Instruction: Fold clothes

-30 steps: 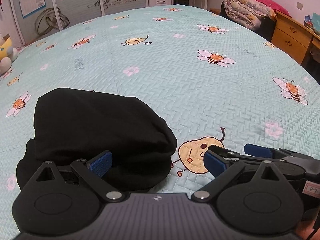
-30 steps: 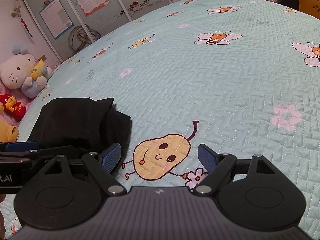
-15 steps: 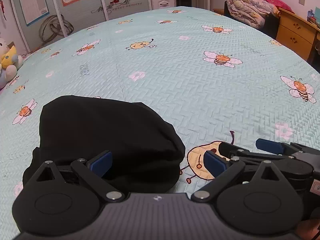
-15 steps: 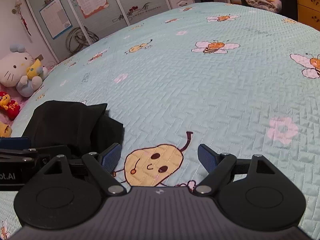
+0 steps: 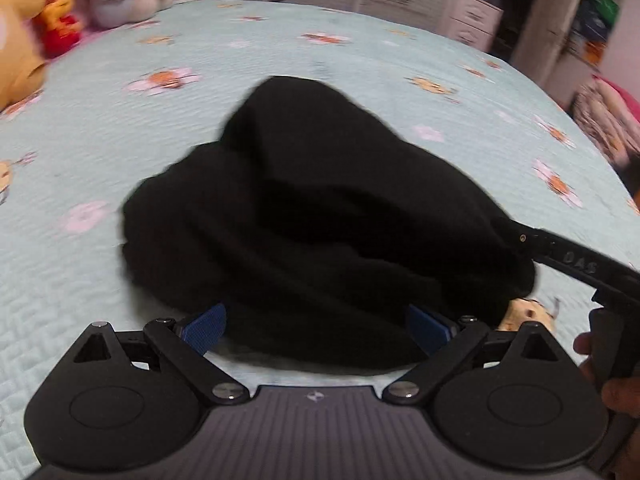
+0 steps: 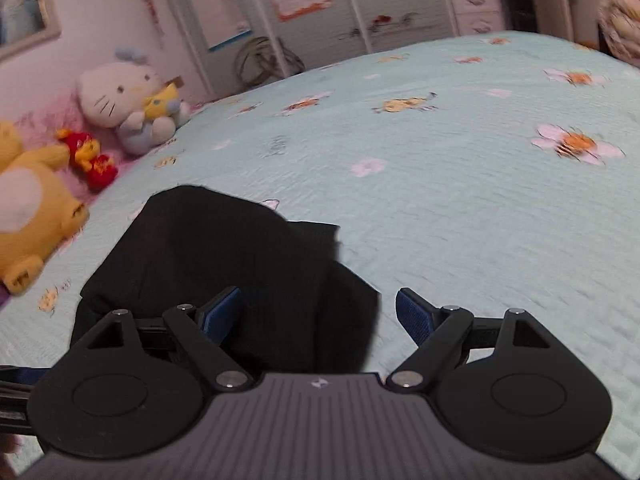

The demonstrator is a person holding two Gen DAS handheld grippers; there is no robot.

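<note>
Garment: a black soft fabric garment is seen bundled into a thick rounded heap of overlapping folds, with a flatter layer on top and bulging rolled edges along the near side; in the right wrist view one squarish corner is seen at its far right edge.
Garment location: it is laid on the pale green quilted bedspread, printed with bees and pink flowers, at the near side of the bed.
Left gripper: the left gripper is held with its blue-padded fingers spread wide apart, and the near edge of the heap is seen between them; nothing is pinched.
Right gripper: the right gripper is likewise spread wide, the near right part of the garment being seen between and just beyond its fingers; nothing is clamped. In the left wrist view its black body is seen touching the heap's right edge.
Far left: a white plush cat and a yellow plush toy are seen beside the bed.
Sharpness: both views are blurred.
</note>
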